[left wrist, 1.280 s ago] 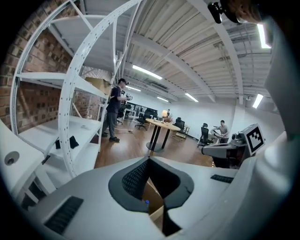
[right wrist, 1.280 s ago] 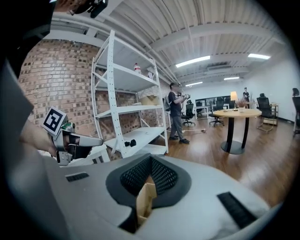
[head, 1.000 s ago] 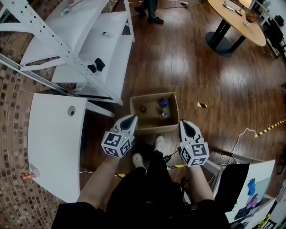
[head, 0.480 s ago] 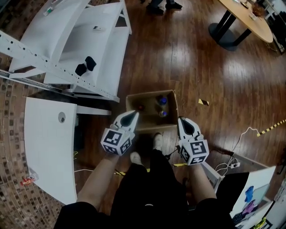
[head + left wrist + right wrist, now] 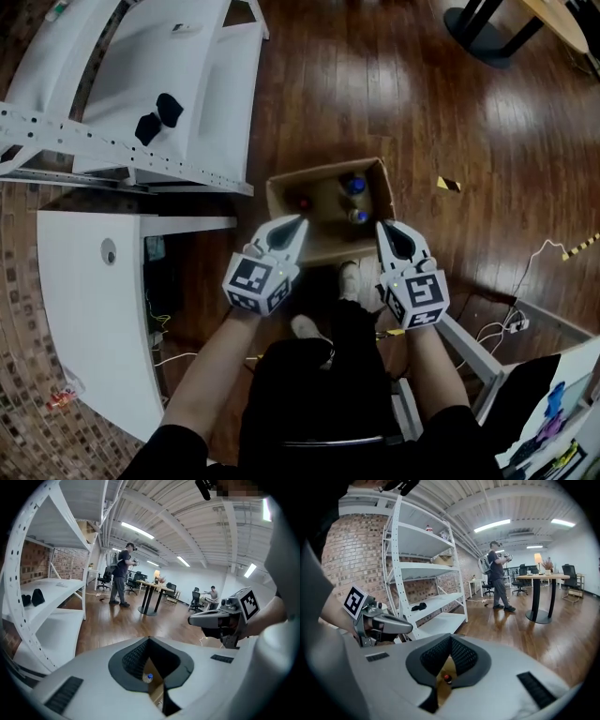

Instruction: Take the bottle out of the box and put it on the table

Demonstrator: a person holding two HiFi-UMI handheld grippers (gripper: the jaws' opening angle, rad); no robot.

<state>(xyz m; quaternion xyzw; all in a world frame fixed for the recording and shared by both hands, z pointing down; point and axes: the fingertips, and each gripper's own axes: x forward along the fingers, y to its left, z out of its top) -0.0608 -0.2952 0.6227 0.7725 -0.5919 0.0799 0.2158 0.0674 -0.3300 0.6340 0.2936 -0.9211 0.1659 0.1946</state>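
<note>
**Head view.** An open cardboard box [image 5: 285, 190] sits on the dark wood floor, just ahead of the person's shoes [image 5: 351, 278].
- A bottle [image 5: 354, 186] with a blue cap stands in the box near its far right corner.
- A second blue-capped bottle [image 5: 358, 217] is just nearer, against the right wall.
- A red-capped thing [image 5: 302, 202] lies toward the left side; what it is cannot be told.
- Left gripper [image 5: 299, 222]: tips together, above the box's near left edge, nothing held.
- Right gripper [image 5: 383, 228]: tips together, above the near right corner, nothing held.
- Neither gripper touches the box or what is in it.
- A white table [image 5: 89, 309] stands well to the left.
- A white shelf rack [image 5: 187, 84] beyond it has two black items [image 5: 156, 116] on it.

**Left gripper view.**
- The left gripper [image 5: 150, 640] has its jaws pressed closed with nothing between the pads.
- Under the tips, through the notch, show a strip of cardboard and one blue-capped bottle [image 5: 147, 678], below and clear of the jaws.
- The right gripper [image 5: 220, 618] floats at the right.
- Far off, a person [image 5: 123, 573] stands by a round table [image 5: 151, 588].

**Right gripper view.**
- The right gripper [image 5: 451, 638] has its jaws closed and is empty.
- The red-capped thing [image 5: 447, 678] shows in the notch, inside the box, untouched.
- The left gripper [image 5: 383, 623] is at the left, with the shelf rack [image 5: 423, 569] behind it.
</note>
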